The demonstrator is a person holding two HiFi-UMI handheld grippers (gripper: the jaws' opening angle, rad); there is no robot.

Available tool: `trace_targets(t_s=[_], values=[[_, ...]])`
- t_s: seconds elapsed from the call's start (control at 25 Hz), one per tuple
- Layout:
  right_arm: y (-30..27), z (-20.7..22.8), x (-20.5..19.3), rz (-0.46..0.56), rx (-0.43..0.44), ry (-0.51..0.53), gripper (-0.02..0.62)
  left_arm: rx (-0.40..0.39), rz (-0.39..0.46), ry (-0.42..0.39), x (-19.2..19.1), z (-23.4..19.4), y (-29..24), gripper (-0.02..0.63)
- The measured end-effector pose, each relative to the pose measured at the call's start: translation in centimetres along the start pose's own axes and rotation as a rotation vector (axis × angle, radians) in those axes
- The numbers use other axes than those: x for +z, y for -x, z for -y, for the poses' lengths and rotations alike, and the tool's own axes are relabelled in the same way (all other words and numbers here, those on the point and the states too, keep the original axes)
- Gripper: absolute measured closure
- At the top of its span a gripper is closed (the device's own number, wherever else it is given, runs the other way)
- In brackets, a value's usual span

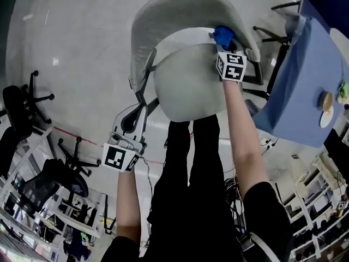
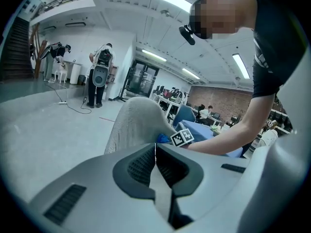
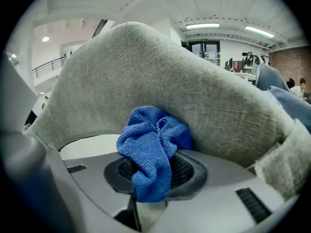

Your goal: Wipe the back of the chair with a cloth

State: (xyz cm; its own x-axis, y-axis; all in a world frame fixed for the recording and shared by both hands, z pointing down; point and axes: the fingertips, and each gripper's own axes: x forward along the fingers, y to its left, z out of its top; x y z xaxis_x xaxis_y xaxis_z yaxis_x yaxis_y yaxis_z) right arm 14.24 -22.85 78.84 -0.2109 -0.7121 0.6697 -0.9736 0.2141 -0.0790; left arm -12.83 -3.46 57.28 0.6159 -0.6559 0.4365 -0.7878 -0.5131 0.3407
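right tool (image 3: pixel 151 176) grips the blue cloth (image 3: pixel 153 144), pressed to the chair back (image 3: pixel 146 67) near the seat (image 3: pixel 92 147); left tool (image 2: pixel 155 166) sits aside, jaws together, empty — the cloth is bunched, so rough fabric could drag it loose, or bare jaws scrape the back.

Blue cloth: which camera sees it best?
The right gripper view: the blue cloth fills the middle, bunched between the jaws. The head view shows a small blue bit; the left gripper view, a sliver.

Cloth (image 3: pixel 154 149) end buried between right tongs (image 3: pixel 151 177)
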Motion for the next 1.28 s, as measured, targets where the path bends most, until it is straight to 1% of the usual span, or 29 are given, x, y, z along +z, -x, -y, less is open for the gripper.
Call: trace_targets(t_s=[0.2,0.48,0.68,0.76,1.04,1.2,1.28], values=[[1.4,1.8,-1.2,-0.001,-0.048,-0.052,0.466,-0.018,-0.002,-0.011,0.0,0.3,0.1,0.581],[2.8,2.9,-2.0,0.008,-0.095,-0.096,0.466,-0.038,-0.008,-0.024,-0.2,1.0,0.3,0.581],[3.8,3.3,-2.5,0.008,-0.12,-0.098,0.466,-0.038,0.0,-0.027,0.1,1.1,0.7,0.581],[4.2,3.1,-2.5,0.0,-0.108,-0.07,0.466,-0.042,0.004,-0.029,0.4,1.3,0.9,0.581],[7.5,0.2,-0.8,-0.011,0.003,0.092,0.466,-0.046,0.031,-0.038,2.6,2.8,2.2,0.581],[10.8,-2.8,1.1,-0.015,0.078,0.218,0.468,-0.043,0.059,-0.036,4.8,4.1,4.0,0.581],[12.8,-4.7,2.1,-0.013,0.121,0.263,0.468,-0.041,0.07,-0.04,5.8,4.7,4.9,0.581]])
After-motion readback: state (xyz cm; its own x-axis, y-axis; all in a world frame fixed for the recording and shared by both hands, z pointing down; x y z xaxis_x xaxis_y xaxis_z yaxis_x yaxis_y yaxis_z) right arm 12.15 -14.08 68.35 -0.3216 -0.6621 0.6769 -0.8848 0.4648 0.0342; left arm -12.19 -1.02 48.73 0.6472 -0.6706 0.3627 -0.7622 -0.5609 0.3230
